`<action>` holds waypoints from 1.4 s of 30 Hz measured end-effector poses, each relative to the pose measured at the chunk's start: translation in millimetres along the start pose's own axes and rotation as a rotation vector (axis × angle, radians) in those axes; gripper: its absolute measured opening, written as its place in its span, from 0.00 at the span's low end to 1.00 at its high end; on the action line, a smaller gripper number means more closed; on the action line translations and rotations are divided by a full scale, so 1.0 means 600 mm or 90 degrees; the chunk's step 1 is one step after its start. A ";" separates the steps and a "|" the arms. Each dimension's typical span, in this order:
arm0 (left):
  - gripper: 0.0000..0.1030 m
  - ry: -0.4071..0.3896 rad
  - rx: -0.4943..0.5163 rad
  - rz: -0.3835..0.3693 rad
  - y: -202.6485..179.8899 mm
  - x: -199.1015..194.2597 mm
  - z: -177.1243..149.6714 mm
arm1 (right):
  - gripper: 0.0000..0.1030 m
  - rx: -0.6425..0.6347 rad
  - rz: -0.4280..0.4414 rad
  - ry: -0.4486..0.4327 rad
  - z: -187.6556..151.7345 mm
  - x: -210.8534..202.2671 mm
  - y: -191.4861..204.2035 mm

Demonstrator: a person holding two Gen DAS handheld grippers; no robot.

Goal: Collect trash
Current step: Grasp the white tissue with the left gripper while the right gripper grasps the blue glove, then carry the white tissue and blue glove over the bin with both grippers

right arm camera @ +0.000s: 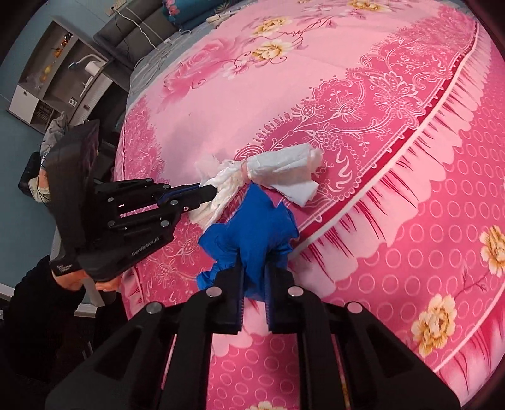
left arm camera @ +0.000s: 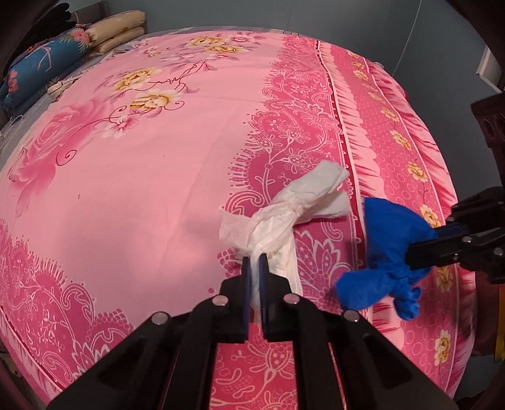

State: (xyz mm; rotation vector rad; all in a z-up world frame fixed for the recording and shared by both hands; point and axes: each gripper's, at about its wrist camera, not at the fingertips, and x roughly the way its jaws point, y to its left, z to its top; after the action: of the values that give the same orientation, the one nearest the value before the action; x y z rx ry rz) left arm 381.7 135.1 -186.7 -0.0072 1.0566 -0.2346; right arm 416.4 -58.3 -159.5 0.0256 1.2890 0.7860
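Both bits of trash are already pinched on the bed (left arm camera: 142, 195): the white tissue wad (left arm camera: 293, 211) stretches toward 1 o'clock from the clamped left tool (left arm camera: 255, 268), while the blue glove (right arm camera: 252, 239) sits at 12 in the clamped right tool (right arm camera: 255, 277).

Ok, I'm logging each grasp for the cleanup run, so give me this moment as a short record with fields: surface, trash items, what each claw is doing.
surface: pink floral bedspread
item 1: white knotted tissue bundle, lying on the bedspread
item 2: blue crumpled glove, right beside the bundle
left claw: shut on the near end of the bundle
right claw: shut on the glove
other: pillows at the far end of the bed
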 end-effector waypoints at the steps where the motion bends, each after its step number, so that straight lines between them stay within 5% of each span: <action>1: 0.04 -0.003 -0.005 -0.002 0.000 -0.005 -0.002 | 0.10 0.000 0.002 -0.003 -0.001 -0.008 0.001; 13: 0.04 -0.062 -0.040 -0.040 -0.024 -0.103 -0.038 | 0.10 -0.019 0.010 -0.050 -0.087 -0.131 0.047; 22: 0.04 -0.170 -0.080 -0.049 -0.066 -0.225 -0.087 | 0.10 -0.015 0.002 -0.137 -0.177 -0.244 0.072; 32: 0.04 -0.293 -0.083 -0.029 -0.156 -0.364 -0.135 | 0.10 0.006 -0.006 -0.227 -0.270 -0.350 0.080; 42: 0.04 -0.382 -0.036 -0.073 -0.272 -0.484 -0.167 | 0.10 0.043 -0.012 -0.356 -0.366 -0.466 0.060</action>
State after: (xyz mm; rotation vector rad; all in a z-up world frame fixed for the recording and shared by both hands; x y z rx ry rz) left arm 128.2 43.0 33.0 -0.1789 0.4643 -0.2833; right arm 192.1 -268.4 22.6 0.2693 0.7821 0.6565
